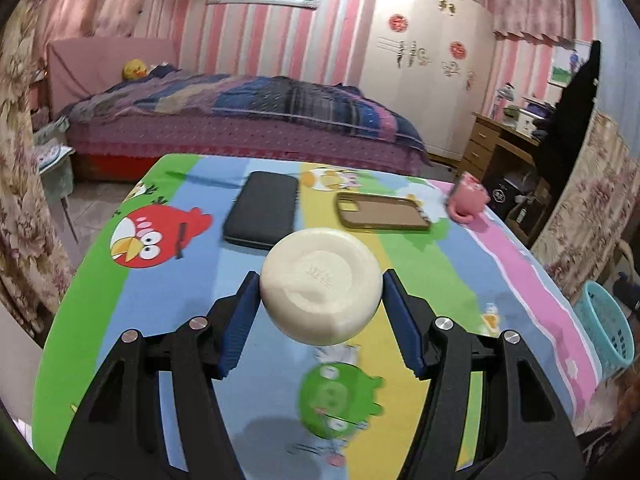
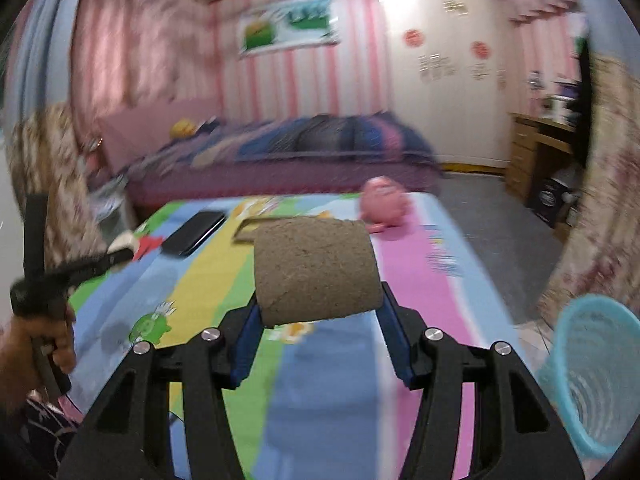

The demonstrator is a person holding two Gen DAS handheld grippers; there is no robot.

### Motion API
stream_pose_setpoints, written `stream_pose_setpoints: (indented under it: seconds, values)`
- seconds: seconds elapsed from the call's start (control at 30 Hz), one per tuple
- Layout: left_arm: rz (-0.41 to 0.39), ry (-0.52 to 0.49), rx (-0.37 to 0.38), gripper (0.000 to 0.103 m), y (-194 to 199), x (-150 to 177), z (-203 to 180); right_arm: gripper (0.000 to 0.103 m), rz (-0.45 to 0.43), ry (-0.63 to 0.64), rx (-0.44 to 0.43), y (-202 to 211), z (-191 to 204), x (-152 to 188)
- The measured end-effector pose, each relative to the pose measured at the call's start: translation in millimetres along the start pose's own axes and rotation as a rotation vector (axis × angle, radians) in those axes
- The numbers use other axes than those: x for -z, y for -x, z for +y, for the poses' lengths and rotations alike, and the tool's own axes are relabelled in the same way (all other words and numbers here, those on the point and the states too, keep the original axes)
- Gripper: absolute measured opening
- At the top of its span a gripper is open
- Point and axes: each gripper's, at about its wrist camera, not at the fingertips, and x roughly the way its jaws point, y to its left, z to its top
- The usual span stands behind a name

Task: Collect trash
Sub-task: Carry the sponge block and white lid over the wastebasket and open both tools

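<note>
My left gripper (image 1: 320,280) is shut on a white round paper cup (image 1: 320,284), held above the table with its base facing the camera. The blue pads (image 1: 240,320) press on both of its sides. My right gripper (image 2: 320,296) is shut on a brown cardboard tube (image 2: 316,272) that lies crosswise between the pads, above the colourful cartoon tablecloth (image 2: 328,380). A light-blue mesh basket (image 2: 592,376) stands on the floor off the table's right edge, also visible as the basket (image 1: 608,324) in the left wrist view. In the right wrist view a hand (image 2: 52,340) carries the left gripper (image 2: 116,254) at far left.
On the tablecloth (image 1: 160,300) lie a black flat case (image 1: 262,210), a brown phone case (image 1: 382,212) and a pink mug (image 1: 468,196) near the far right corner. A bed (image 1: 240,120) stands behind the table, a wooden desk (image 1: 496,140) at right.
</note>
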Motion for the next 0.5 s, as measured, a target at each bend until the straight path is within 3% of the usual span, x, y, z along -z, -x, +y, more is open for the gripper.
stream_pose_setpoints:
  seconds: [0.37, 0.5]
  values:
    - [-0.065, -0.048, 0.094, 0.061, 19.9, -20.0, -95.4, 0.054, -0.120, -0.184, 0.190, 52.9, -106.6, -14.4]
    - [-0.043, -0.084, 0.205, 0.061, 16.8, -30.6, -165.6, 0.054, -0.151, -0.210, 0.292, 75.1, -145.7, -13.5]
